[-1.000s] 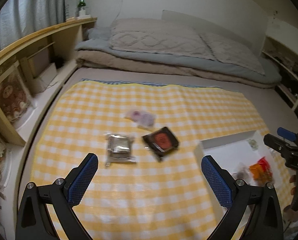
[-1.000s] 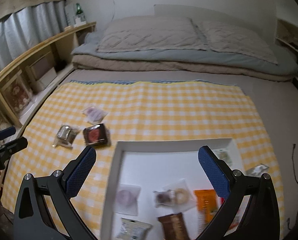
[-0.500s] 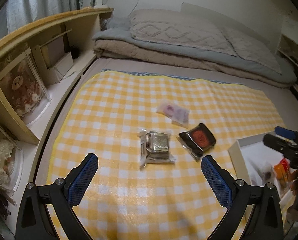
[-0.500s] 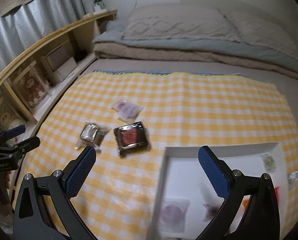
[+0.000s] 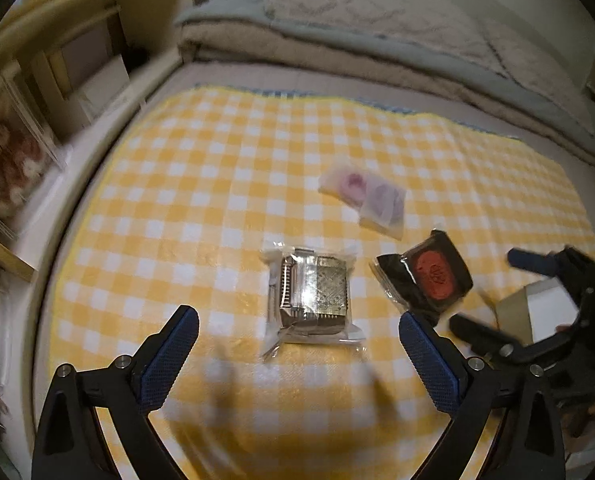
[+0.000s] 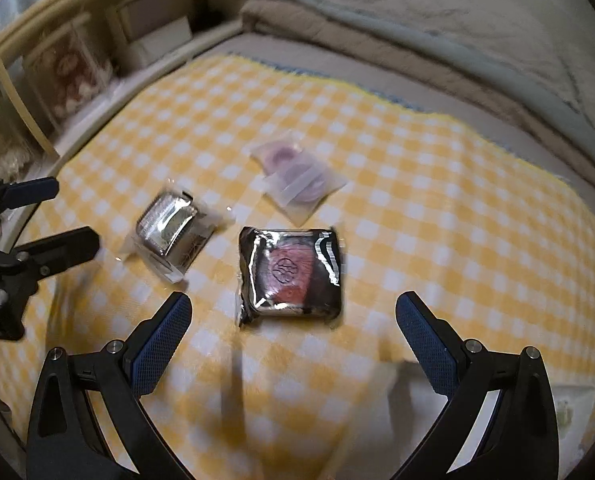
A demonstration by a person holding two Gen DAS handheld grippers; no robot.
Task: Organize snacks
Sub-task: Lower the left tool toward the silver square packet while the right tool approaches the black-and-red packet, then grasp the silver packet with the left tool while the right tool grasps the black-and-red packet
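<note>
Left wrist view: left gripper (image 5: 297,352) poised low over a yellow-and-white checked cloth (image 5: 201,184), blue textured fingers (image 5: 169,356) spread wide with nothing between them. Just beyond the fingertips, a square silvery snack (image 5: 311,294) sealed in a crinkled clear wrapper, flat on the cloth. Just to its right, a glossy black packet with a round red emblem (image 5: 431,276), tilted on the diagonal, apart from the silver one. Farther off, a translucent pouch with pale purple rings inside (image 5: 365,198), soft-edged and blurred. At the right edge, the right gripper (image 5: 493,292) seen side-on, and behind it a corner of a white tray (image 5: 537,312).

Right wrist view: right gripper (image 6: 293,338) likewise spread wide and empty, the black packet (image 6: 291,276) centred just ahead of its fingertips, film catching bright glare. Silver snack (image 6: 173,228) to the left, purple pouch (image 6: 297,178) beyond, left gripper (image 6: 45,216) entering from the left edge with jaws apart. White tray corner (image 6: 569,404) at the near right.

Cloth spread on a bed, folded grey and beige quilted bedding (image 5: 377,28) heaped at the far end. Pale wooden shelving (image 5: 69,48) along the left side. Edges of both views smeared with blur.
</note>
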